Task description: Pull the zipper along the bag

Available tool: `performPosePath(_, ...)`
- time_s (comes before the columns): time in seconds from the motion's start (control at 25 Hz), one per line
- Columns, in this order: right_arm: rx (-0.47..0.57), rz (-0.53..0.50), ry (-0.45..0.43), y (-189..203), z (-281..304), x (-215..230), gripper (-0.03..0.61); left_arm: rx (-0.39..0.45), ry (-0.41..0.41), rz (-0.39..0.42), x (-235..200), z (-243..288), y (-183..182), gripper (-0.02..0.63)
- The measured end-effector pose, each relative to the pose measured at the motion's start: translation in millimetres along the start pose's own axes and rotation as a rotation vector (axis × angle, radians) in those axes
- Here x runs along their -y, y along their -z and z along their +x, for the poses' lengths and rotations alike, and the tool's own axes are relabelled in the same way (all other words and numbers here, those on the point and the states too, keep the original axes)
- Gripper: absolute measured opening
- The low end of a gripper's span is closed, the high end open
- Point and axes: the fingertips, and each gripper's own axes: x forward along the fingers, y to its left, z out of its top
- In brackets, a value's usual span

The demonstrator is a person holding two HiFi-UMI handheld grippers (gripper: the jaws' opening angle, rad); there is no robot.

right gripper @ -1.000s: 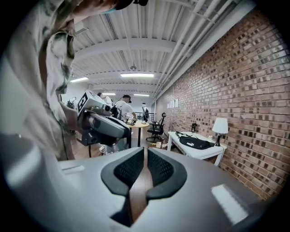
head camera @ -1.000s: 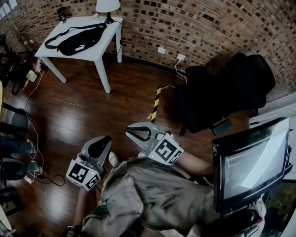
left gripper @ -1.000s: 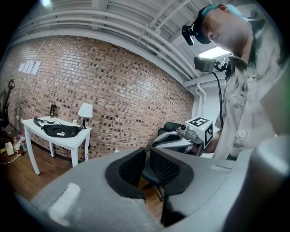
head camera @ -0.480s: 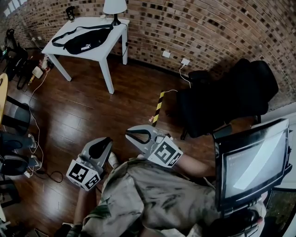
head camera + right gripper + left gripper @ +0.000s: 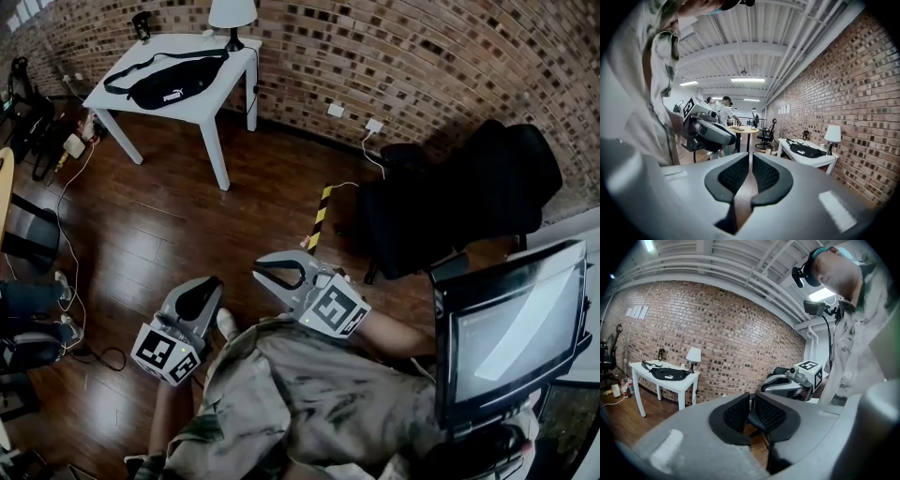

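The black waist bag (image 5: 173, 80) lies on a small white table (image 5: 211, 103) by the brick wall, far across the wooden floor from me. It also shows in the left gripper view, bag (image 5: 668, 375), and in the right gripper view, bag (image 5: 806, 151). My left gripper (image 5: 208, 283) and right gripper (image 5: 258, 273) are held close to my body, well away from the bag. Both are shut with nothing between the pads: left gripper (image 5: 752, 401), right gripper (image 5: 750, 161). The bag's zipper is too small to make out.
A lamp (image 5: 232, 14) stands on the table's far corner. A black office chair (image 5: 469, 187) and a monitor (image 5: 506, 328) are at the right. A yellow-black strip (image 5: 319, 211) lies on the floor. Cables and bags (image 5: 37, 131) crowd the left edge.
The head view has shifted, so the table sits a little further right in the frame. My left gripper has drifted slightly left. Both grippers stay shut.
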Motion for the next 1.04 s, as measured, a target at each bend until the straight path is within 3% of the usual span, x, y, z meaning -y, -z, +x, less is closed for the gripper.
performPosePath(0.52,-0.049,-0.009,0.004,0,51,-2,0.021,-0.015,0.007,-0.05,-51,-22,9,0.041)
performPosePath(0.84,-0.09,0.0,0.009,-11,129,-8,0.017,-0.01,0.004,-0.071,-125,-69,17,0.04)
performPosePath(1.04,-0.114,0.003,0.032,-20,188,-7,0.015,-0.05,0.002,-0.088,-185,-98,30,0.04)
